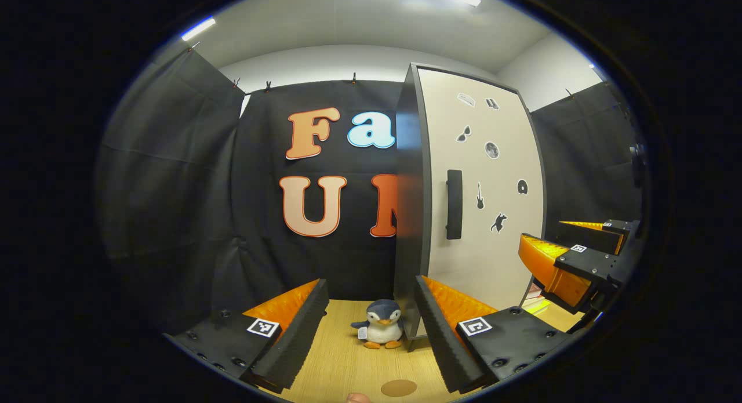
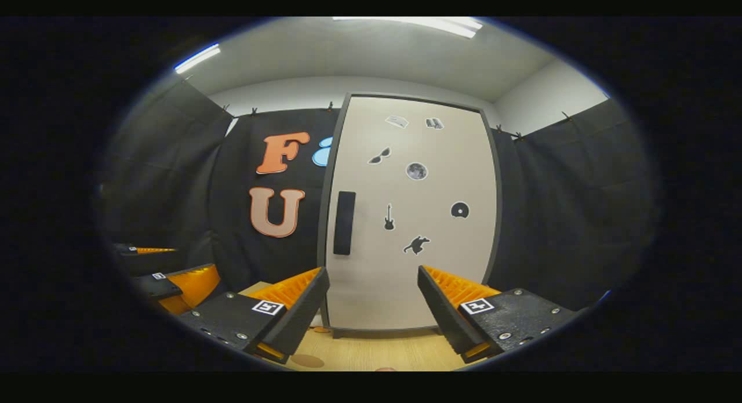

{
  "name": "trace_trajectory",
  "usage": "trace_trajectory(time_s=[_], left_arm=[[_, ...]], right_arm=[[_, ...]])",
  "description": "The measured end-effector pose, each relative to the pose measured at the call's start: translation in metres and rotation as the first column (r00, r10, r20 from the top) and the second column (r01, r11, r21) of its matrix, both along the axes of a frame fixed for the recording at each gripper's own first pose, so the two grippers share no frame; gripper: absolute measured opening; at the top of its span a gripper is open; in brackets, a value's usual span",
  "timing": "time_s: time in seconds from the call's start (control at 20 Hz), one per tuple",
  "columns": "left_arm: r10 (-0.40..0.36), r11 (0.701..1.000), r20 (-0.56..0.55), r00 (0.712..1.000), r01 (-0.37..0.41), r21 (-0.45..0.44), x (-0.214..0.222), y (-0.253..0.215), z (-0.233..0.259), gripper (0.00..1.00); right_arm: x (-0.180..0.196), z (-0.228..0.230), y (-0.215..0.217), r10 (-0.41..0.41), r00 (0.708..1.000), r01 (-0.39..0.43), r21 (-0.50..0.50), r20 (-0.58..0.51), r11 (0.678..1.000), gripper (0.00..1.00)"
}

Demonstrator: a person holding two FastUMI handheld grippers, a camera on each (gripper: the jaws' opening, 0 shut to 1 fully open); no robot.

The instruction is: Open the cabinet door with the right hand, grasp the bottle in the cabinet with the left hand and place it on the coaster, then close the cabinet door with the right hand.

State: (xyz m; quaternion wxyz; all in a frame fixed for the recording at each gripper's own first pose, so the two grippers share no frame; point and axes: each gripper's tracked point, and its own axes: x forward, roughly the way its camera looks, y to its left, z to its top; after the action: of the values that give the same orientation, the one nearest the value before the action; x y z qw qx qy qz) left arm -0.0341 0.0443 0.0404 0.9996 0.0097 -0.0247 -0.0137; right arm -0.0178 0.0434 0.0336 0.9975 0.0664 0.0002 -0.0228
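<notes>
While the tall flat cabinet door [image 2: 411, 217] with small stickers and a dark bar handle [image 2: 344, 222] stands closed, hiding the bottle, both tongs are released: left gripper [image 1: 371, 333] and right gripper [image 2: 374, 310] grasp nothing. A soft plush penguin [image 1: 379, 325] sits near the round brown coaster [image 1: 399, 387] on the wooden table [image 1: 342, 362].

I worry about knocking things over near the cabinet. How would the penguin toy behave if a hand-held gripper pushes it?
The penguin toy looks plush, so it would probably squash rather than break. It seems light for its size and may slide on the smooth wooden table. Sitting upright on small feet, it could tip over easily.
</notes>
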Motion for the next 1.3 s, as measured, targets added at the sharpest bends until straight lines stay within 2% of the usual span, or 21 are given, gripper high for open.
trace_trajectory(time_s=[0.2,0.25,0.3,0.35,0.5,0.55,0.6,0.65,0.9,1.1,1.3], left_arm=[[0.010,1.000,-0.010,1.000,-0.010,0.013,0.009,0.007,-0.002,0.96],[0.009,1.000,-0.011,1.000,-0.009,0.011,0.012,0.007,-0.002,0.99],[0.010,1.000,-0.011,1.000,-0.010,0.015,0.015,0.009,-0.002,0.96],[0.014,1.000,-0.012,1.000,-0.014,0.018,0.018,0.012,-0.002,0.96],[0.013,1.000,-0.015,1.000,-0.013,0.010,0.029,0.014,-0.006,0.96],[0.013,1.000,-0.019,1.000,-0.013,0.011,0.034,0.015,-0.008,0.99],[0.015,1.000,-0.025,1.000,-0.015,0.013,0.038,0.016,-0.012,0.96],[0.017,1.000,-0.030,0.999,-0.016,0.013,0.042,0.017,-0.014,0.99],[0.028,0.999,-0.058,0.998,-0.029,-0.019,0.063,0.031,-0.030,0.97],[0.049,0.999,-0.069,0.996,-0.049,-0.007,0.075,0.044,-0.036,0.96],[0.049,0.999,-0.071,0.996,-0.049,0.003,0.079,0.050,-0.038,0.96]], right_arm=[[0.031,0.005,0.009,0.014,1.000,-0.014,-0.002,0.017,1.000,0.95],[0.039,0.006,0.012,0.016,1.000,-0.016,-0.003,0.022,1.000,0.95],[0.047,0.007,0.015,0.018,1.000,-0.017,-0.003,0.025,1.000,0.95],[0.055,0.008,0.017,0.020,0.999,-0.020,-0.003,0.024,1.000,0.97],[0.085,0.013,0.026,0.029,0.999,-0.029,0.002,0.037,1.000,0.95],[0.095,0.015,0.027,0.025,0.999,-0.025,0.003,0.042,1.000,0.95],[0.105,0.016,0.028,0.021,0.999,-0.021,0.004,0.043,1.000,0.95],[0.115,0.017,0.030,0.018,0.999,-0.018,0.005,0.046,1.000,0.95],[0.161,0.002,0.033,-0.016,1.000,0.016,0.010,0.013,1.000,0.94],[0.187,-0.016,0.038,-0.015,0.999,0.016,0.042,-0.036,0.999,0.83],[0.192,-0.017,0.042,-0.020,0.999,0.022,0.070,-0.031,0.997,0.64]])
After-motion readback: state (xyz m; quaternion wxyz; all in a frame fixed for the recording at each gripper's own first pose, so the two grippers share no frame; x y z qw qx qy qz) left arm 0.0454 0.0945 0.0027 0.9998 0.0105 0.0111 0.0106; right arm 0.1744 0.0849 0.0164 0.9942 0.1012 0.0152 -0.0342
